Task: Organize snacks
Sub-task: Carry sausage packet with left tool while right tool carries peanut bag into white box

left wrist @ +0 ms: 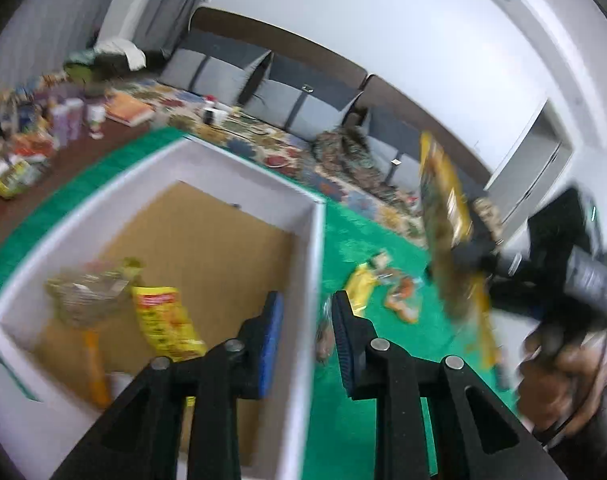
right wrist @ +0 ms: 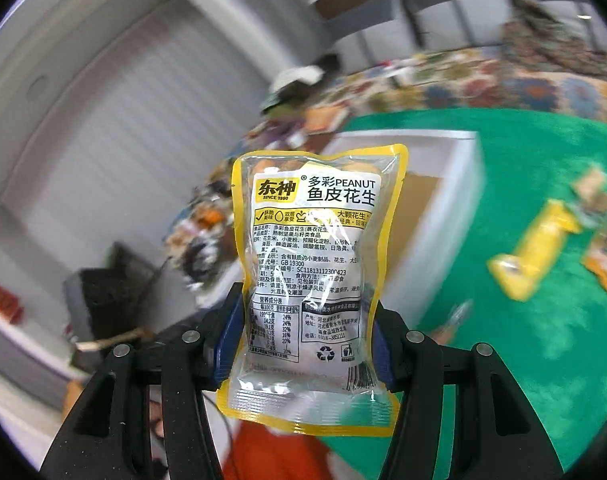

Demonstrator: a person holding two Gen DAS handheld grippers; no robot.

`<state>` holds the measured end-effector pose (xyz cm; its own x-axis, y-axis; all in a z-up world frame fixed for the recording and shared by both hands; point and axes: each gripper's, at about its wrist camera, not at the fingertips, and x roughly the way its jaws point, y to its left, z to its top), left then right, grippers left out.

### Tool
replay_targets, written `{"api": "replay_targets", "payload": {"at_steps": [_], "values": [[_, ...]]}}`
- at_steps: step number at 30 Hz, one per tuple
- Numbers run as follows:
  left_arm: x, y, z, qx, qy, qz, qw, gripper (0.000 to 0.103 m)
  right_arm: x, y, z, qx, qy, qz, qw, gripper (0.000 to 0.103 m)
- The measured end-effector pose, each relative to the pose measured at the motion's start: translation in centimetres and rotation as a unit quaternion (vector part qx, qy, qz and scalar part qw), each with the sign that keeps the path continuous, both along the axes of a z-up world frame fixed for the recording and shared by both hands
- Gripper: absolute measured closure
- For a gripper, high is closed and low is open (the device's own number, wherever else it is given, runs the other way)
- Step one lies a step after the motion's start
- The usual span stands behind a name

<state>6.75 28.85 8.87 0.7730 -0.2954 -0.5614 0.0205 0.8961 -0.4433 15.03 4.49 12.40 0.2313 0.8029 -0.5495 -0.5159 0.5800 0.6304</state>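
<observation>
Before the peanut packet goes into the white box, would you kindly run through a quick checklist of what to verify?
1. Grip on the peanut packet: the right gripper clamps its lower half, packet upright. Ok.
2. Room in the white box: bare cardboard floor beyond the yellow packet and the clear bag. Ok.
3. Left gripper out of the way: open, straddling the box wall. Not ok.
4. Packet over the box: right of it, above the green mat. Not ok.
5. Packet seal intact: cannot tell.

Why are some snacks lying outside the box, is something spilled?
Nothing looks spilled or torn. A few packets lie loose on the green mat beside the box, apparently unsorted. The right gripper holds a peanut bag, intact.
</observation>
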Motion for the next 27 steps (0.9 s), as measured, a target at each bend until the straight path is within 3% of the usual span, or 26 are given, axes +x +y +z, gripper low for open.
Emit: {"api": "replay_targets", "payload": {"at_steps": [2, 3, 4, 6, 9, 12, 14, 19, 21, 27], "values": [[-1.1, -0.8, -0.2, 0.020, 0.007, -0.019, 0.9996, 0.055, 0.2, 1.0, 0.4, 0.029, 0.015, 0.010, 0.999, 0.045], [-1.7, -1.9, -0.4, 0.031, 0.009, -0.033, 0.9989, 0.028, 0.2, 0.9, 0.7, 0.033, 0.012, 0.011, 0.999, 0.045], [-2.1, -3.2, -0.5, 0.041, 0.005, -0.044, 0.9981, 0.014, 0.1, 0.2, 1.1, 0.034, 0.004, 0.007, 0.999, 0.045], [-2.4, -6.5, -1.1, 0.057, 0.001, -0.086, 0.9947, 0.012, 0.3, -1.8, 1.3, 0.040, 0.002, -0.010, 0.999, 0.045], [-1.4, -12.6, -3.3, 0.091, 0.028, -0.152, 0.9837, 0.012, 0.4, -6.4, 1.4, 0.034, -0.010, -0.053, 0.998, 0.045], [0.8, -17.4, -5.5, 0.139, 0.070, -0.171, 0.9729, 0.012, 0.4, -10.7, 0.9, 0.006, -0.024, -0.089, 0.996, 0.045], [4.3, -19.8, -8.2, 0.158, 0.105, -0.164, 0.9682, 0.012, -0.1, -13.5, 0.2, -0.005, -0.023, -0.109, 0.994, 0.045], [12.5, -21.2, -15.0, 0.210, 0.177, -0.118, 0.9544, 0.016, -1.9, -19.1, -2.5, -0.004, 0.002, -0.151, 0.989, 0.045], [14.1, -20.6, -16.6, 0.213, 0.193, -0.104, 0.9521, 0.029, -2.2, -21.2, -3.0, 0.001, 0.008, -0.163, 0.987, 0.045], [16.0, -19.6, -17.3, 0.219, 0.180, -0.102, 0.9535, 0.033, -3.1, -23.9, -4.8, 0.005, 0.023, -0.183, 0.983, 0.044]]}}
